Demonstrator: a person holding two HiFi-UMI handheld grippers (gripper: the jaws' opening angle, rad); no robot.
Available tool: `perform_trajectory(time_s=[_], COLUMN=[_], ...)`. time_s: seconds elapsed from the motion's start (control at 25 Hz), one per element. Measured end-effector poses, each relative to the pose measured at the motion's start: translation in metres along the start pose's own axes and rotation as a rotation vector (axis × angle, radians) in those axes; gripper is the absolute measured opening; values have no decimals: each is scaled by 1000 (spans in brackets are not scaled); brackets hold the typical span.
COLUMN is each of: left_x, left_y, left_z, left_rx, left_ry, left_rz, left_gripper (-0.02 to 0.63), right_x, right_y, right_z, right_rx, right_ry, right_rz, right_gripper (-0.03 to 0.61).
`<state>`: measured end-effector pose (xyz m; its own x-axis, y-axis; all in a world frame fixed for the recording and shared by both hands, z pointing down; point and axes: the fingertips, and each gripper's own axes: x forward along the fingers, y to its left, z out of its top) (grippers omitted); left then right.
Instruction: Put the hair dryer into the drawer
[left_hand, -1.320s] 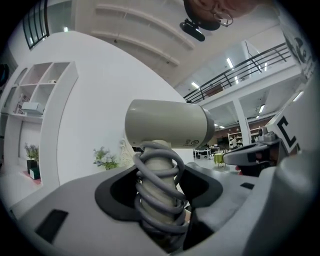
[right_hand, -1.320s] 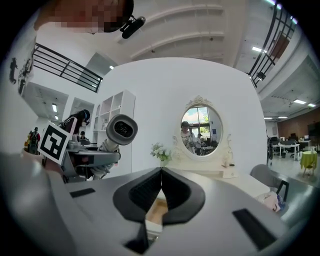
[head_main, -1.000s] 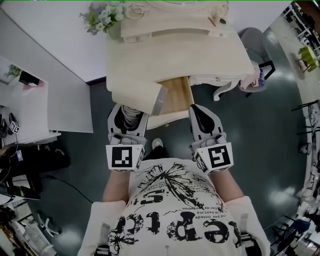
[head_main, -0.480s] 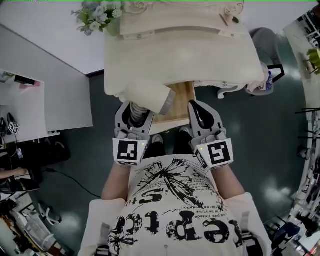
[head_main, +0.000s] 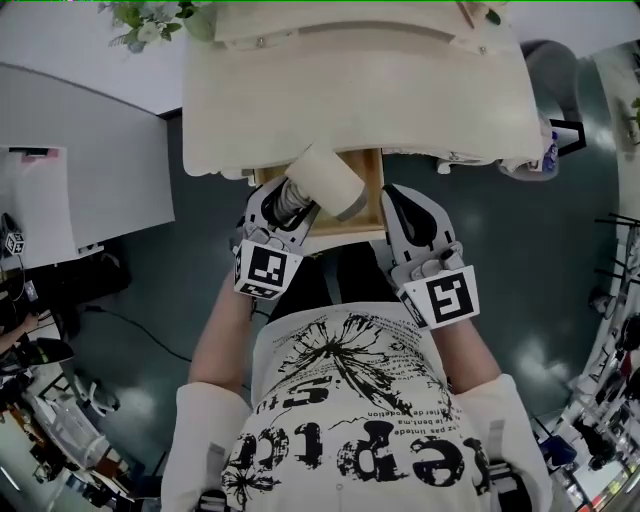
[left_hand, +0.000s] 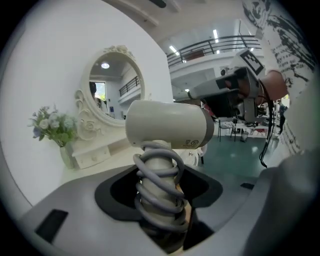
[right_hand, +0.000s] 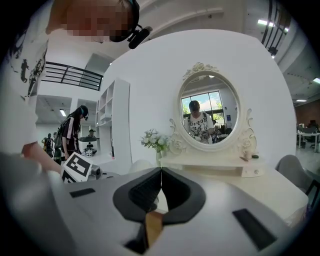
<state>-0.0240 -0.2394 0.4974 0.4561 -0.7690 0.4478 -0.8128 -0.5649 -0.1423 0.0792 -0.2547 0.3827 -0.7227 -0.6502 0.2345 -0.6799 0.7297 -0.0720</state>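
Observation:
The cream hair dryer hangs over the left part of the open wooden drawer of the cream vanity table. My left gripper is shut on the dryer's handle. In the left gripper view the dryer's barrel points right, and a grey cord is coiled round the handle between the jaws of the left gripper. My right gripper sits at the drawer's right front corner. Its jaws meet with nothing between them in the right gripper view.
An oval mirror and a vase of flowers stand at the back of the vanity. A white chair is to the table's right, a white desk to its left. Dark floor lies below the drawer.
The person has stepped closer to the vanity. My left gripper has carried the hair dryer forward and right, from beside the table's edge to above the open drawer. The right gripper advanced alongside.

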Motion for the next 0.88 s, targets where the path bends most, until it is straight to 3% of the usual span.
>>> perform_trajectory(time_s=[0.24,0.48,0.68,0.88], left_x=[54,92,110,121], left_y=[-30,-59,-80,-88], left_z=[-55,-116,-151,-174], left_rx=[63,134,175,241], left_ry=[187,386,506,587], left_rz=[-207,-386,-516,-594], left_gripper=[252,252,252,252], right_x=[6,19,27,26], right_y=[-28,-33,-38,-48], right_z=[-30,-48,-53,-65], right_rx=[37,1,7,26], right_ry=[10,7,-9,17], right_rz=[1,37,43,37], right_gripper=[17,17,17,17])
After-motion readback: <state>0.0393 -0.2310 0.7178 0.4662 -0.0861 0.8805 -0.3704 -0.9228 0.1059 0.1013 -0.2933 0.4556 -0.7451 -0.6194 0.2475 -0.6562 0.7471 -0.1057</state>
